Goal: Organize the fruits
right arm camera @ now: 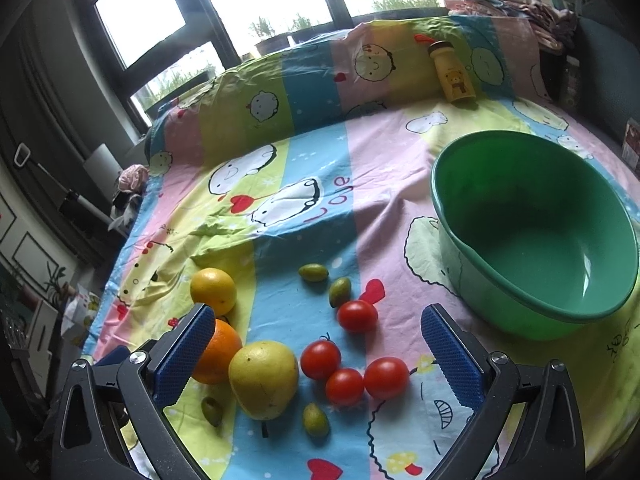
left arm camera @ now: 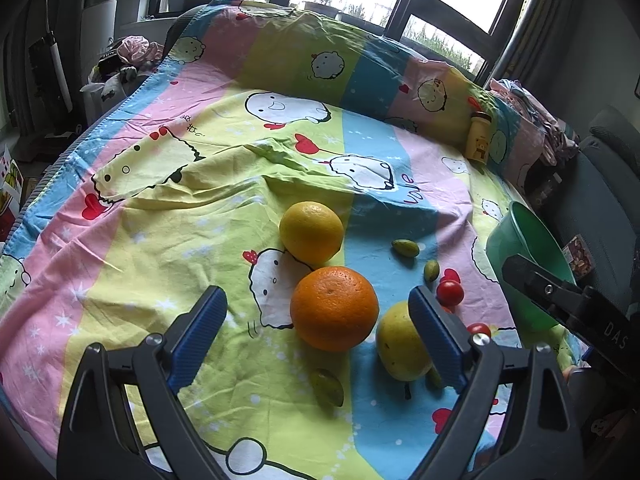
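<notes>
Fruit lies on a cartoon-print cloth (left arm camera: 160, 240). An orange (left arm camera: 334, 308) sits between the fingers of my open left gripper (left arm camera: 316, 332). A yellow citrus (left arm camera: 311, 232) lies behind it, and a yellow-green pear (left arm camera: 398, 344) lies behind the right finger. My open right gripper (right arm camera: 320, 356) hovers over the pear (right arm camera: 264, 378) and several red tomatoes (right arm camera: 346, 386). Small green olives (right arm camera: 314, 272) lie scattered about. The empty green bowl (right arm camera: 532, 236) stands at the right. The right gripper's body (left arm camera: 560, 300) shows in the left wrist view.
A yellow bottle (right arm camera: 454, 76) leans on the raised cloth-covered back edge. Windows are behind. Clutter (left arm camera: 120, 60) sits off the table's left. A dark chair (left arm camera: 600, 200) and piled cloth are on the right.
</notes>
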`<act>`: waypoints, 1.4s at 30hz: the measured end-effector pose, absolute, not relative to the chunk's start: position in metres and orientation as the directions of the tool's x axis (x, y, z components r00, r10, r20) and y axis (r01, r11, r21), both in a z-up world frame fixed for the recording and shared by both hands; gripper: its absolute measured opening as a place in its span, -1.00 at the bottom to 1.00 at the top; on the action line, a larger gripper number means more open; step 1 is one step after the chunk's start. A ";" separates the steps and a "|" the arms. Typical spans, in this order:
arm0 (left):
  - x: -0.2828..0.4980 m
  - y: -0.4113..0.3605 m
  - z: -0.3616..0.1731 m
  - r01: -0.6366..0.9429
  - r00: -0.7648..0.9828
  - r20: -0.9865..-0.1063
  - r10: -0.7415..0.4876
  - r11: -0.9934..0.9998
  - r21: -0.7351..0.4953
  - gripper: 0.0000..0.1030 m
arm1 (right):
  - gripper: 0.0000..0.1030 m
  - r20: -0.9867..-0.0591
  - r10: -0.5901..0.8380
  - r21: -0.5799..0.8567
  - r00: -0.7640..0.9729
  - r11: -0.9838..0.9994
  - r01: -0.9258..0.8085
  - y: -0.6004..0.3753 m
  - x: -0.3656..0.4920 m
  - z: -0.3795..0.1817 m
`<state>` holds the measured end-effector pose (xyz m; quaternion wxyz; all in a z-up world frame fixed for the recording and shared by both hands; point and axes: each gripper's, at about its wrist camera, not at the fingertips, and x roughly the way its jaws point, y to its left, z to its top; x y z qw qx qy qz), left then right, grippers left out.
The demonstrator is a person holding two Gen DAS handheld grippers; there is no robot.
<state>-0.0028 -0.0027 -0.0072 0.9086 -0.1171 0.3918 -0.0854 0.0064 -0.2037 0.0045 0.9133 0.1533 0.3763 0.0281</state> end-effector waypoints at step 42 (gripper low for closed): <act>0.001 -0.005 -0.016 0.089 0.598 -0.739 -0.309 0.942 -0.322 0.17 | 0.13 -0.692 0.393 0.460 0.605 0.887 -0.051 -0.180 0.018 -0.012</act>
